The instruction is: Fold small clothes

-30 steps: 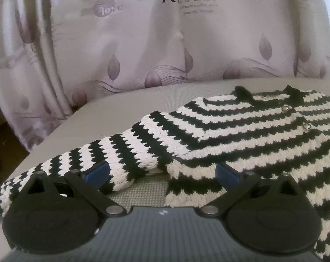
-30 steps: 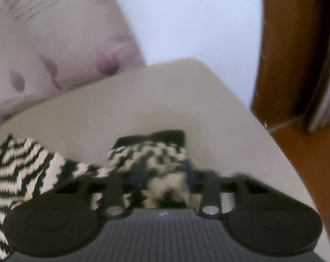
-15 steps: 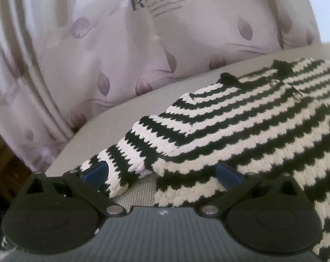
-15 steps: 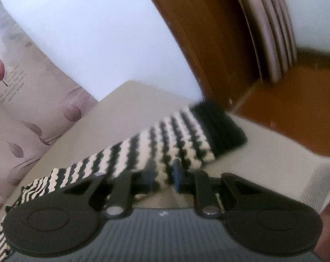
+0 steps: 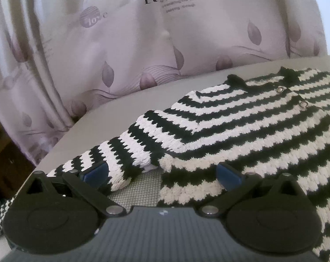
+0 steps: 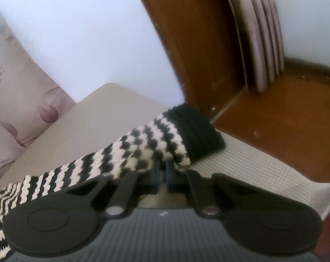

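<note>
A black-and-white striped knit sweater [image 5: 241, 126] lies flat on a grey cushion [image 5: 112, 118], buttons up. Low over its near edge my left gripper [image 5: 161, 173] stands open; one blue pad [image 5: 95, 172] is over the left sleeve [image 5: 125, 152] and the other over the body hem. The right sleeve [image 6: 143, 146] stretches out toward the cushion's corner and ends in a black cuff [image 6: 195, 133]. My right gripper [image 6: 164, 174] has its jaws closing tight on that sleeve's near edge, just short of the cuff.
A pale cushion cover with purple leaves and print [image 5: 165, 32] rises behind the sweater. Past the beige seat corner [image 6: 274, 174] lie a wooden floor [image 6: 285, 120], a brown wooden post [image 6: 186, 32] and a white wall.
The right gripper carried the bunched sleeve out to the right and laid it straight, loosened briefly, then closed on its edge near the cuff. The left gripper tilted and rolled back, staying in place.
</note>
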